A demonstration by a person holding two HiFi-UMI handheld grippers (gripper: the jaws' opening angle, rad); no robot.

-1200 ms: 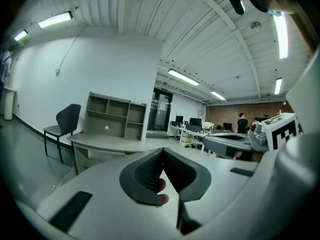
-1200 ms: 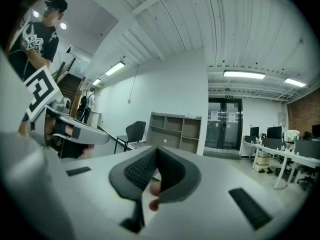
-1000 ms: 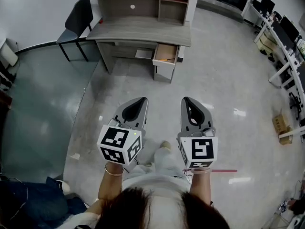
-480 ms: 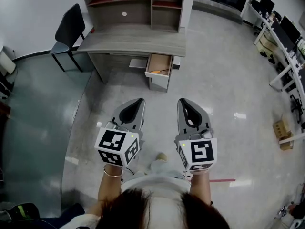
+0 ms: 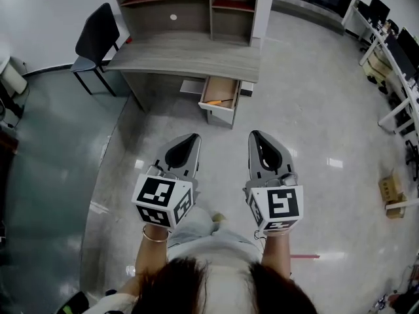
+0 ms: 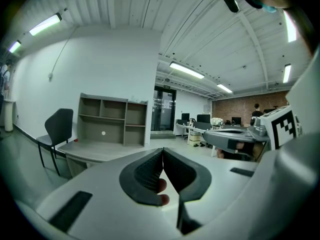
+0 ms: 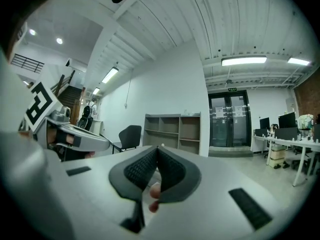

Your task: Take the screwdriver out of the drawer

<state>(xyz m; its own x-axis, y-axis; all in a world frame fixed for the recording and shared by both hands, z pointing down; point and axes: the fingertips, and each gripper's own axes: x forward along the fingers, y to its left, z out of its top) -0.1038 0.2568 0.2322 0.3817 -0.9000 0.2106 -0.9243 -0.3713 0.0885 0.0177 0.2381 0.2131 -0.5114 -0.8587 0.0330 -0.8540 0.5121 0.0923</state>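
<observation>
You hold both tools side by side in front of your body, above the pale glossy floor, pointing towards the desk. Your left gripper [image 5: 195, 137] has its grey jaws pressed together, with nothing between the ribbed black pads; its own view shows the tips meeting in a closed point. Your right gripper [image 5: 254, 135] is the same: jaws together, pads meeting, nothing pinched. Each one carries its black-and-white marker cube at the rear, close to your wrists.

The orange-handled screwdriver [image 5: 218, 101] lies in the open wooden drawer [image 5: 217, 115], slightly slanted across the drawer's floor, with the handle to the left and the dark shaft to the right. That drawer is pulled out from under the right part of the grey wood-grain desk [image 5: 190, 48], which carries a grey open shelf unit [image 5: 190, 2] along its back edge. Both grippers are well apart from the drawer, with a stretch of bare floor between.

A black chair [image 5: 98, 33] stands at the desk's left end. Far to the right, white office tables [image 5: 393, 57] line the edge of the room, and a brown cardboard box [image 5: 391, 188] sits on the floor near them.
</observation>
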